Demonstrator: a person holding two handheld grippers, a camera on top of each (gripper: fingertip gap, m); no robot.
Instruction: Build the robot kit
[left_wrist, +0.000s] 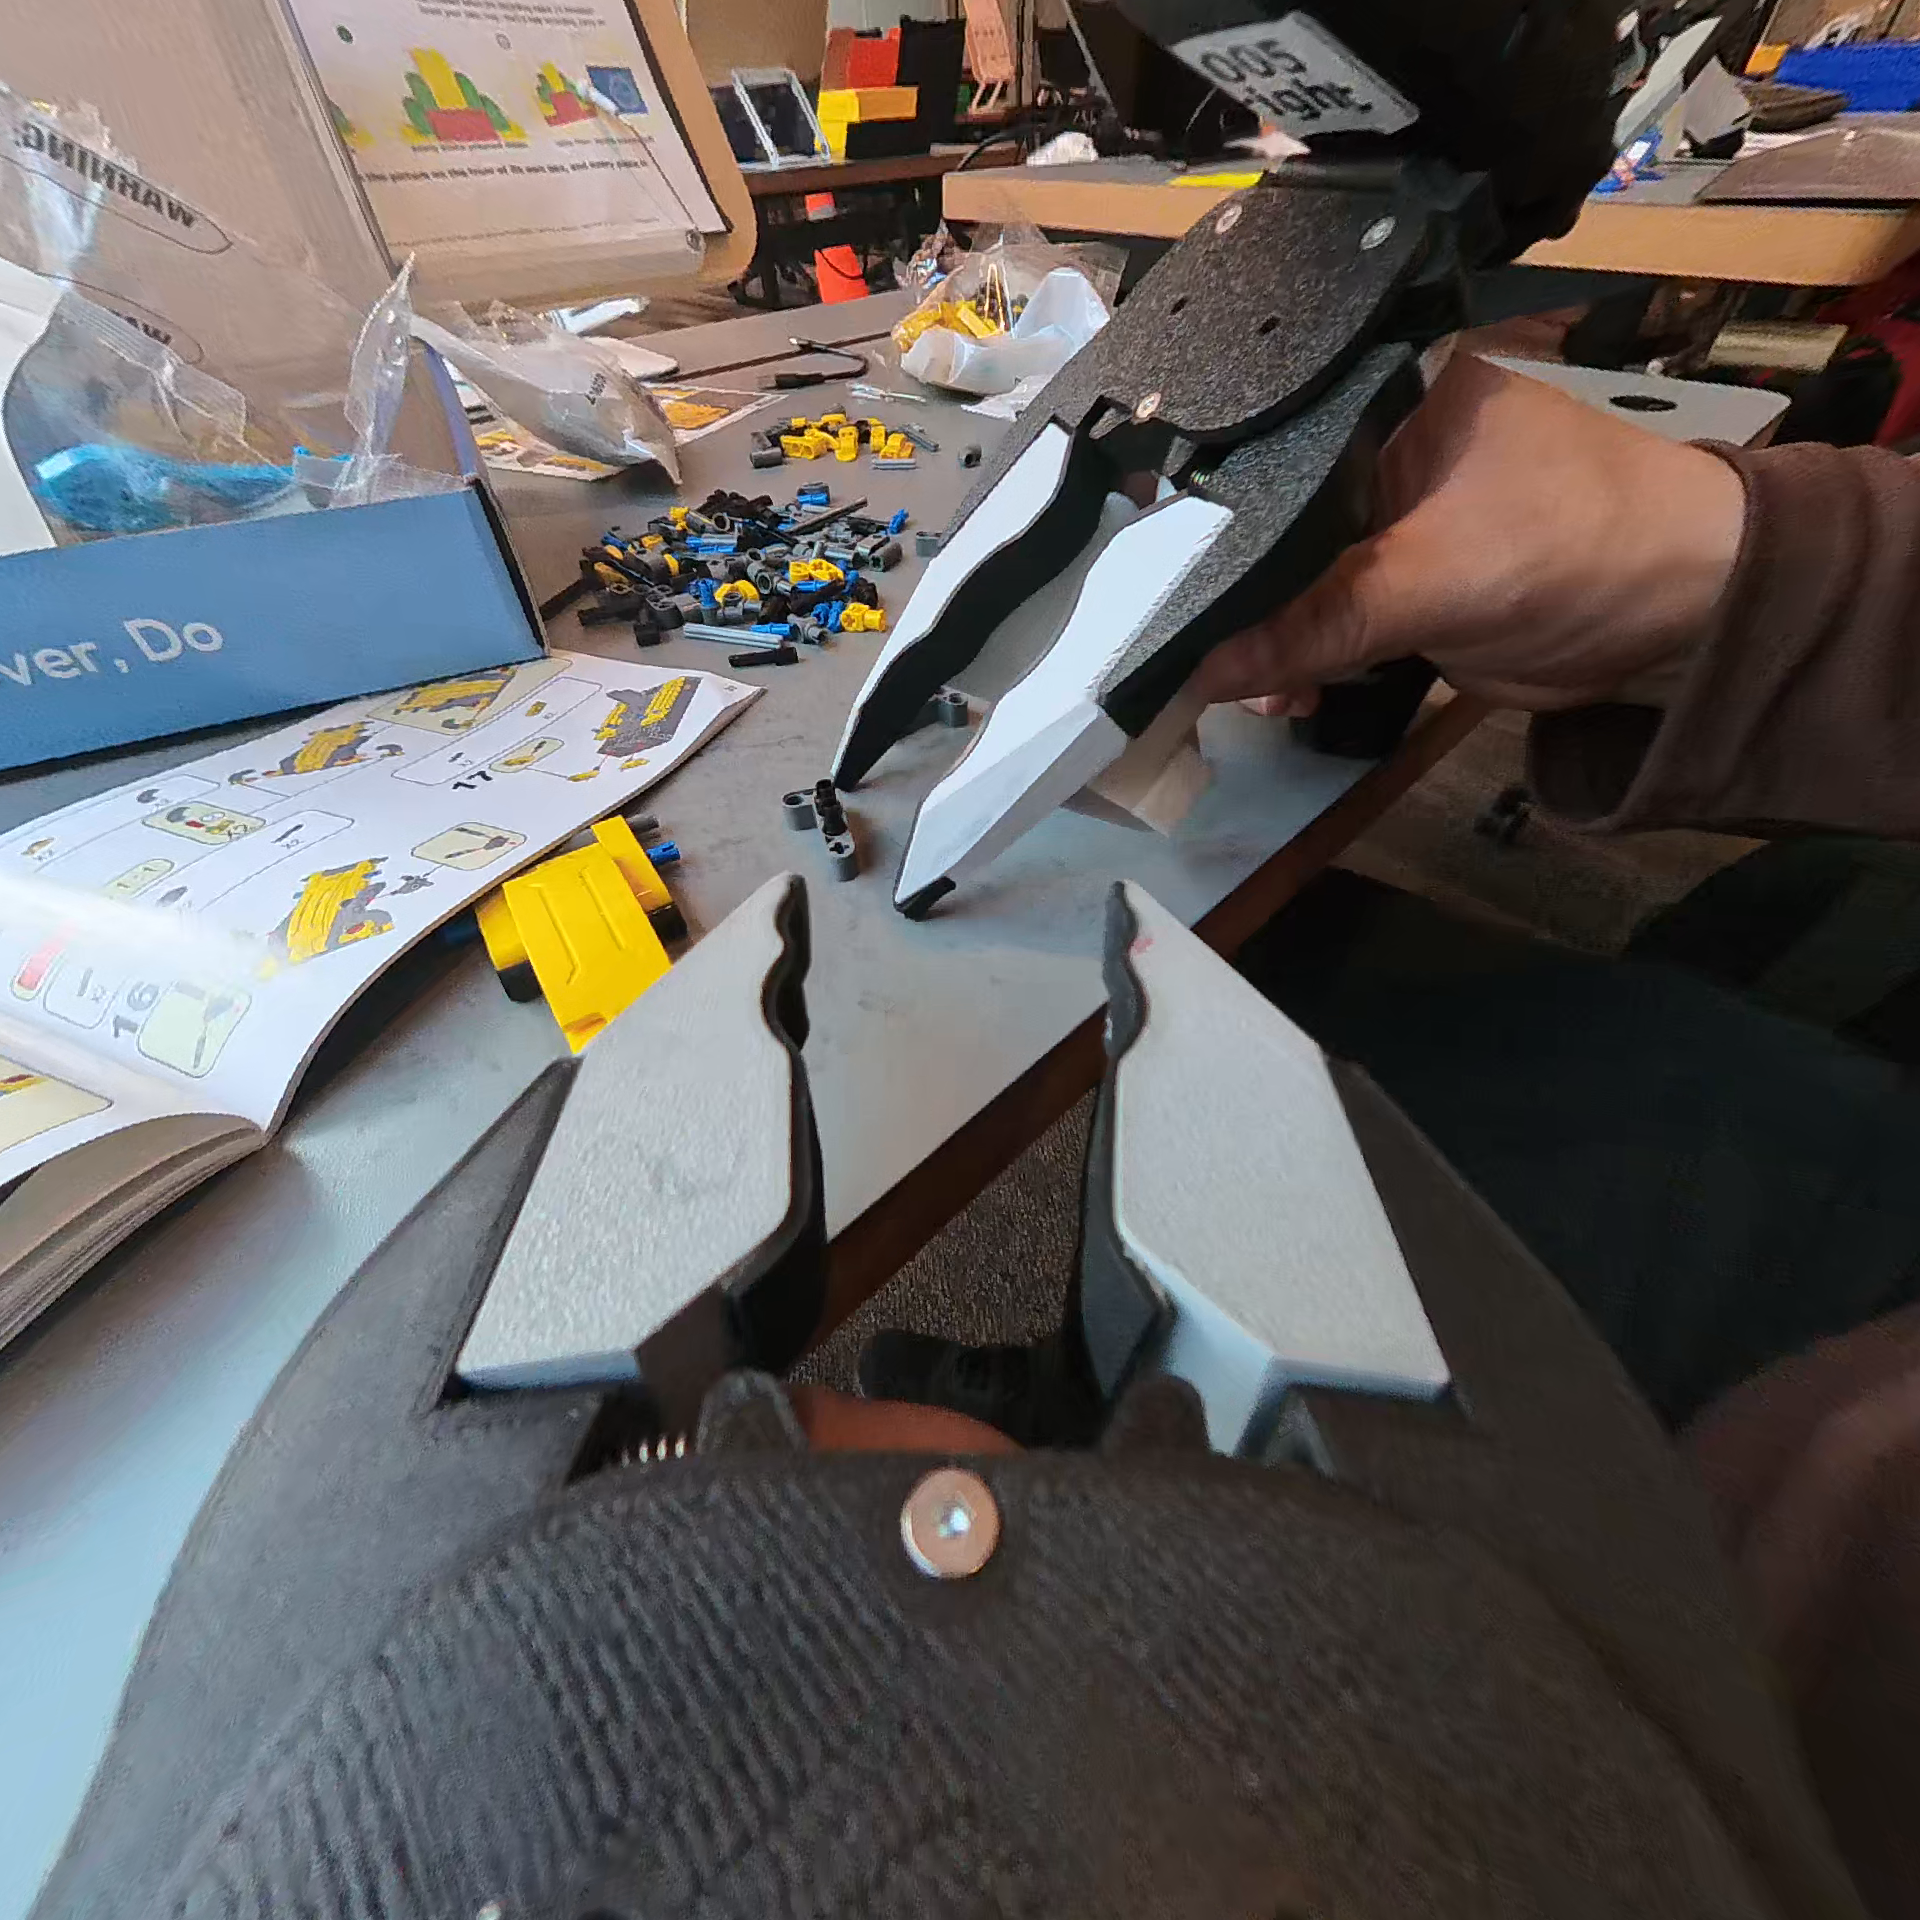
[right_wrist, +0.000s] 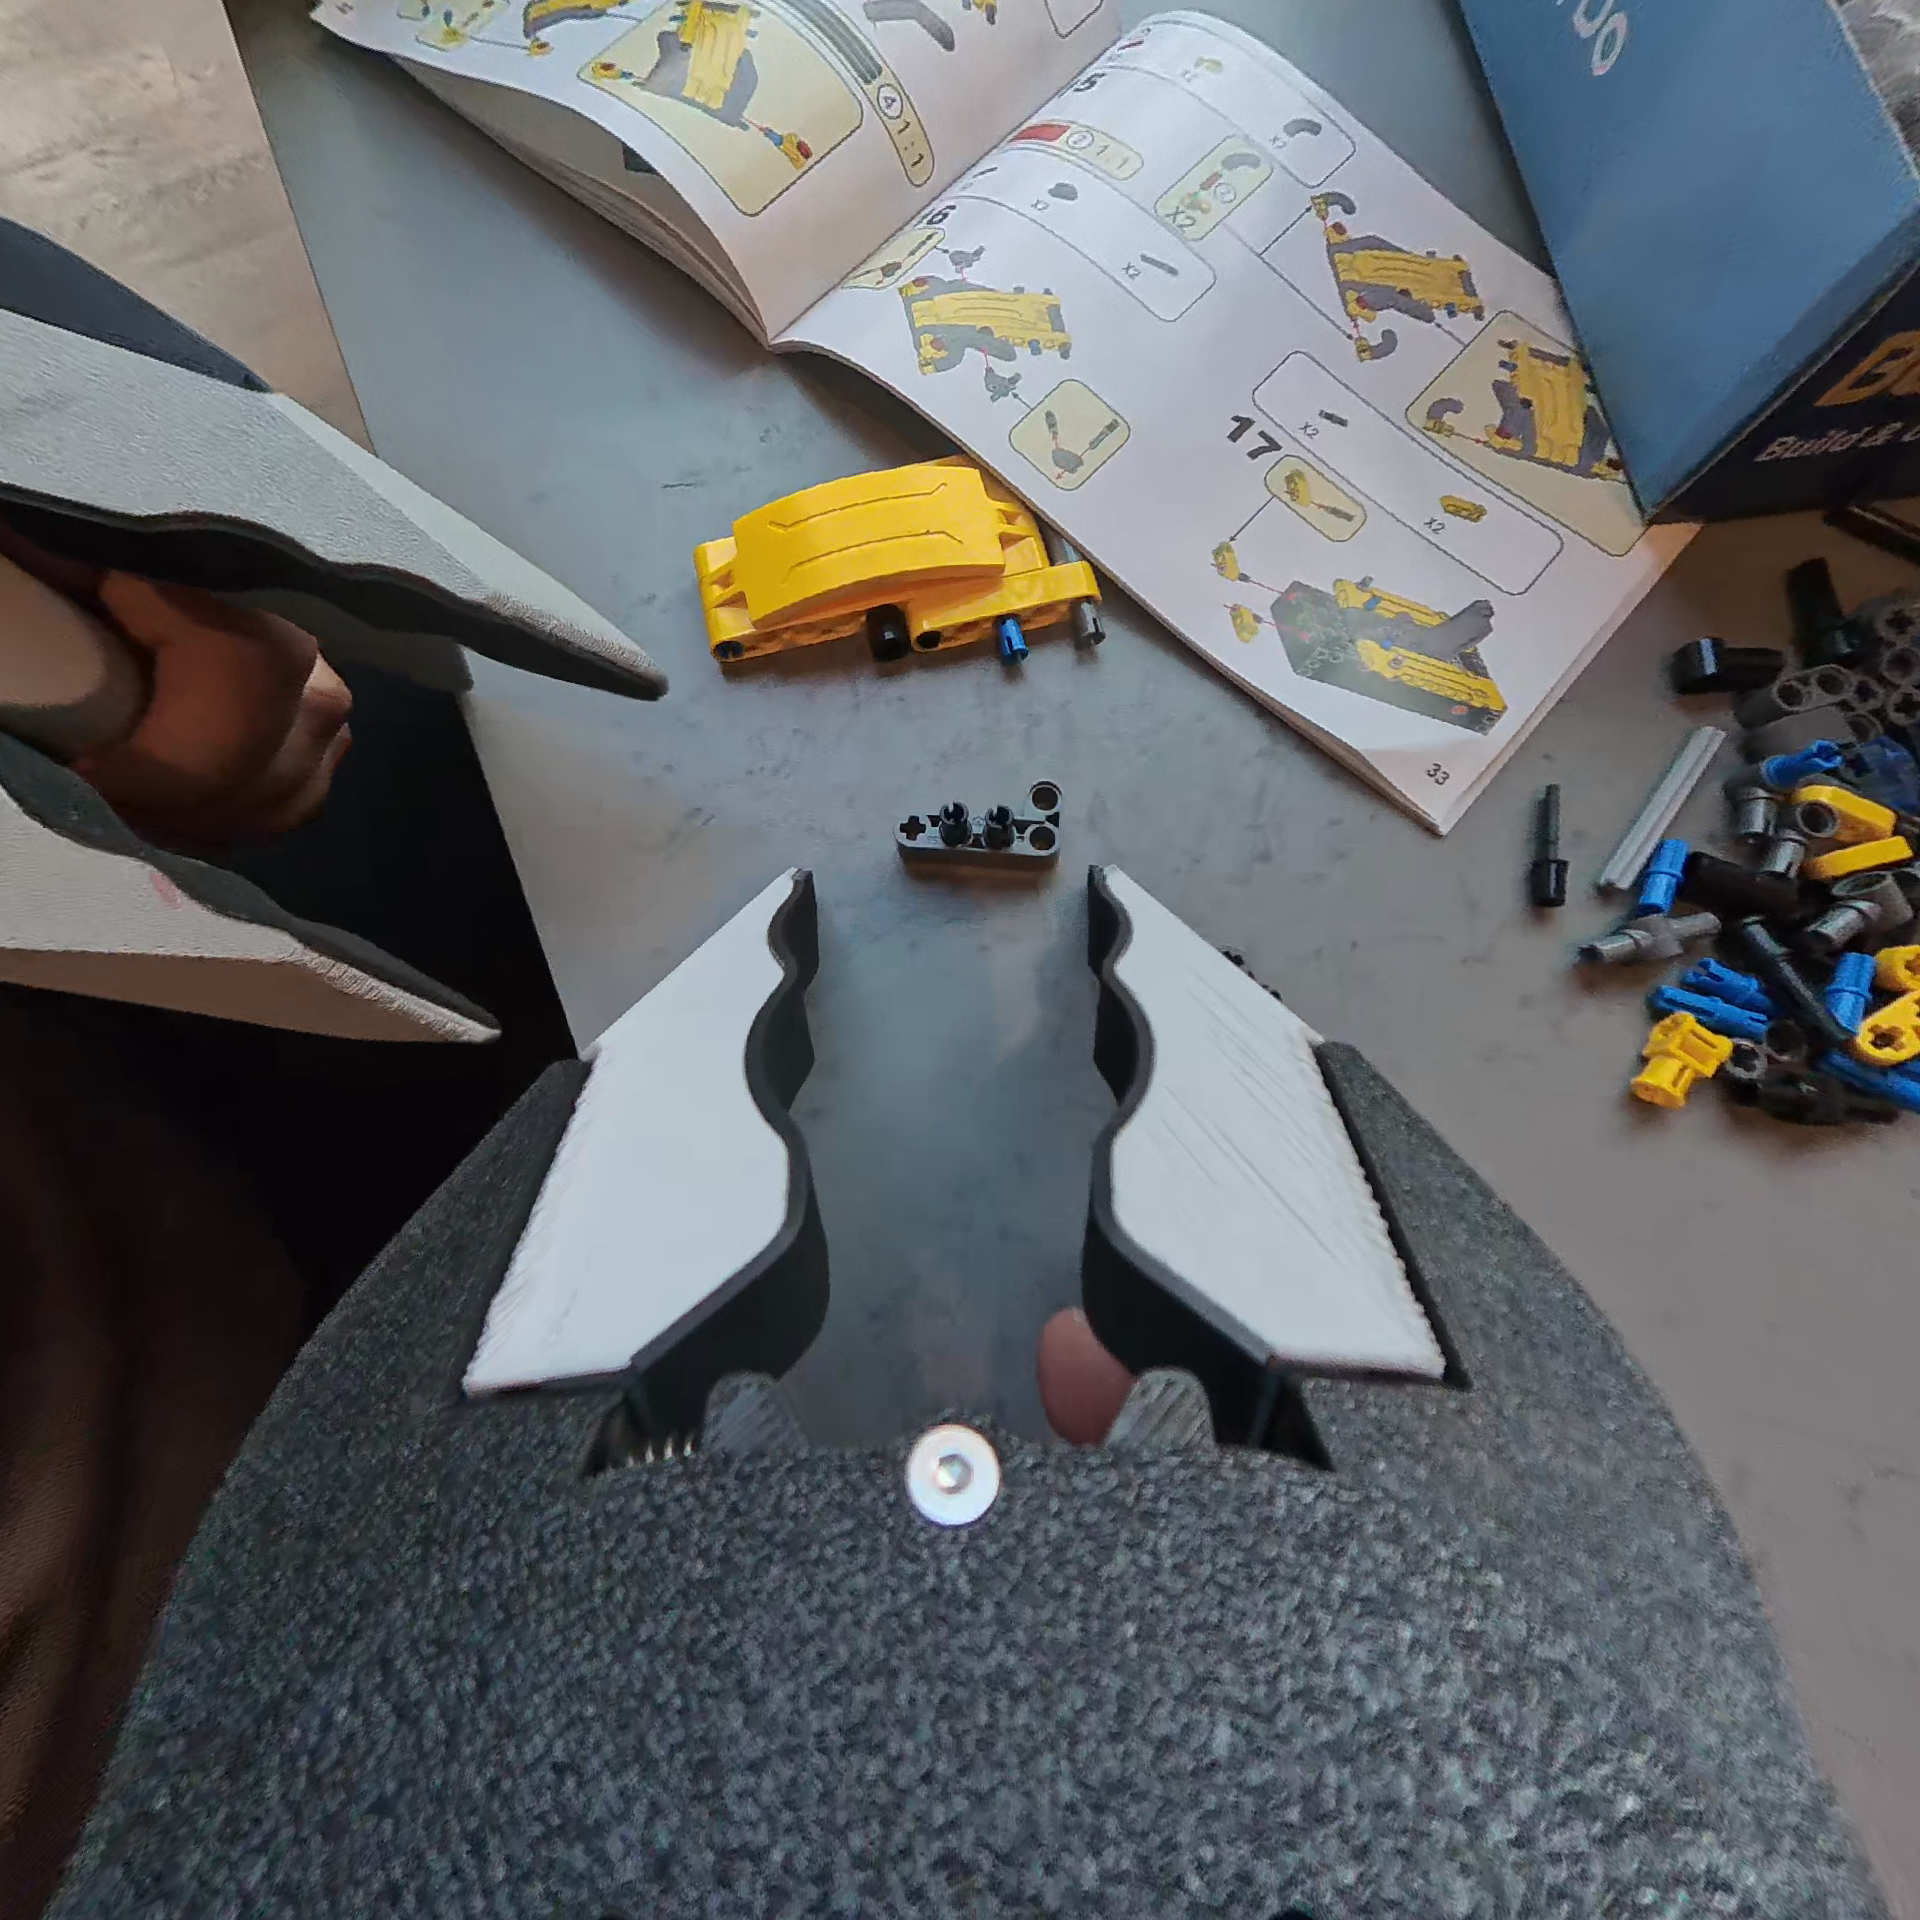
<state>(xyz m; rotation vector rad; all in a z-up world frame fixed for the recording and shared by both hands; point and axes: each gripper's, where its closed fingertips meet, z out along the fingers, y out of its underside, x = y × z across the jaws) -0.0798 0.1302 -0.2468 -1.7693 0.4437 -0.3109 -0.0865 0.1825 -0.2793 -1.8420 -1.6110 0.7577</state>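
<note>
A small dark grey beam with two black pins (right_wrist: 982, 828) lies on the grey table; it also shows in the left wrist view (left_wrist: 826, 823). My right gripper (right_wrist: 951, 881) is open and empty, its tips just short of the beam and either side of it; in the left wrist view the right gripper (left_wrist: 883, 842) points down at the table beside the beam. A yellow built assembly (right_wrist: 894, 561) lies beyond, also in the left wrist view (left_wrist: 582, 930). My left gripper (left_wrist: 956, 902) is open and empty, above the table near its edge.
An open instruction booklet (right_wrist: 1195, 343) and a blue box (left_wrist: 249, 634) lie left of the parts. A pile of small yellow, blue, black and grey pieces (left_wrist: 748, 582) sits farther back, seen also in the right wrist view (right_wrist: 1808, 935). Clear plastic bags (left_wrist: 208, 343) lie behind the box. The table edge (left_wrist: 1049, 1122) runs close on the right.
</note>
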